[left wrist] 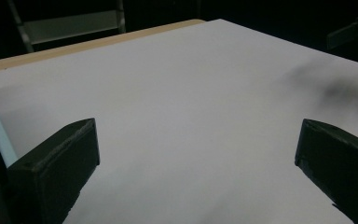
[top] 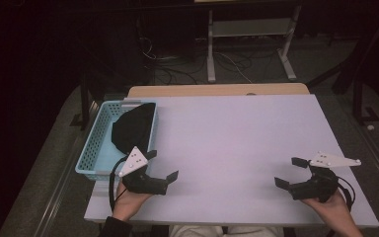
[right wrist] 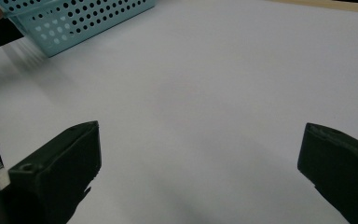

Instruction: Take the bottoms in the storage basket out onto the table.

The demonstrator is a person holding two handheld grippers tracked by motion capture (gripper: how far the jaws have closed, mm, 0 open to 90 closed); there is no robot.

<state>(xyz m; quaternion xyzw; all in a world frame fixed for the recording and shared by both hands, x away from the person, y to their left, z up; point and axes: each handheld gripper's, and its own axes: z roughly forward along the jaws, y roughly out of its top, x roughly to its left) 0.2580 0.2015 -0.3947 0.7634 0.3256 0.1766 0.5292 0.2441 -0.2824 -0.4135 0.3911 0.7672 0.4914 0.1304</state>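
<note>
At the table's (top: pixel 237 148) left edge, a black cloth (top: pixel 133 129) lies heaped in the blue basket (top: pixel 94 148). Just beside it, the left claw (top: pixel 164 165) gapes empty; near the right edge, the right claw (top: pixel 290 172) likewise. Likely pre-reach: the left must swing over the basket onto the cloth.

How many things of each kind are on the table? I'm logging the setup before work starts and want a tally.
Light blue basket: 1
Black cloth, lying in the basket: 1
Hand-held grippers, both open and holding nothing: 2 (left hand-held gripper, right hand-held gripper)
Total: 4
</note>
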